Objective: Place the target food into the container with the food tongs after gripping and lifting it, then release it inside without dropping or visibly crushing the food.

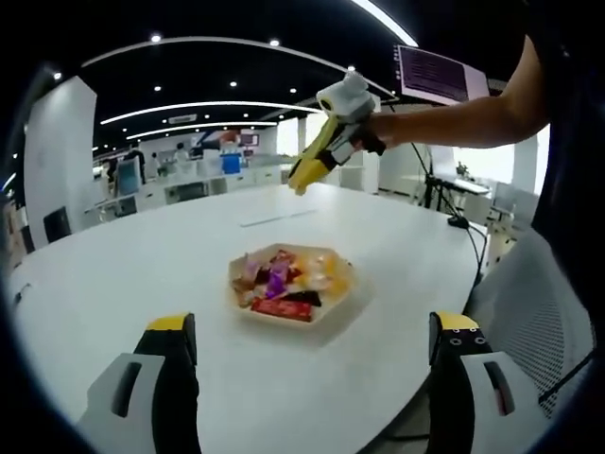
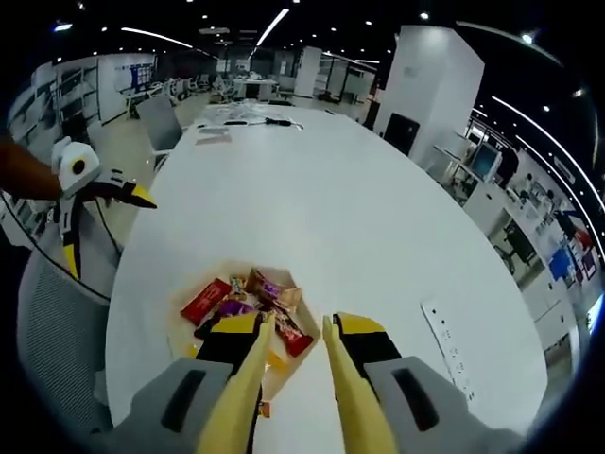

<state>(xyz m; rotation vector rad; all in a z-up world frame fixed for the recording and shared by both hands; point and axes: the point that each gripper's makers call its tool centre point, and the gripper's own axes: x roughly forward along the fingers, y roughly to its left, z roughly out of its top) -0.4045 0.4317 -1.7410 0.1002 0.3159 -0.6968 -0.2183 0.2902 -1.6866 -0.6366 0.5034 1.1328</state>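
A pale hexagonal tray (image 1: 333,305) of wrapped snacks (image 1: 284,282) sits on the white table. My left gripper (image 1: 315,323) is open, its jaws wide apart on the near side of the tray and holding nothing. It also appears as the left gripper (image 2: 104,232) off the table's edge. My right gripper (image 2: 298,326) is shut on yellow food tongs (image 2: 253,364), whose arms stand a little apart above the tray (image 2: 180,326) and the snacks (image 2: 274,291). In the left gripper view a hand holds the right gripper (image 1: 326,142) high above the table's far side.
The round white table (image 2: 312,189) stretches far beyond the tray. A socket strip (image 2: 444,336) is set into it at the right. Papers and cables (image 2: 248,121) lie at its far end. A mesh chair (image 1: 539,312) stands beside the table edge.
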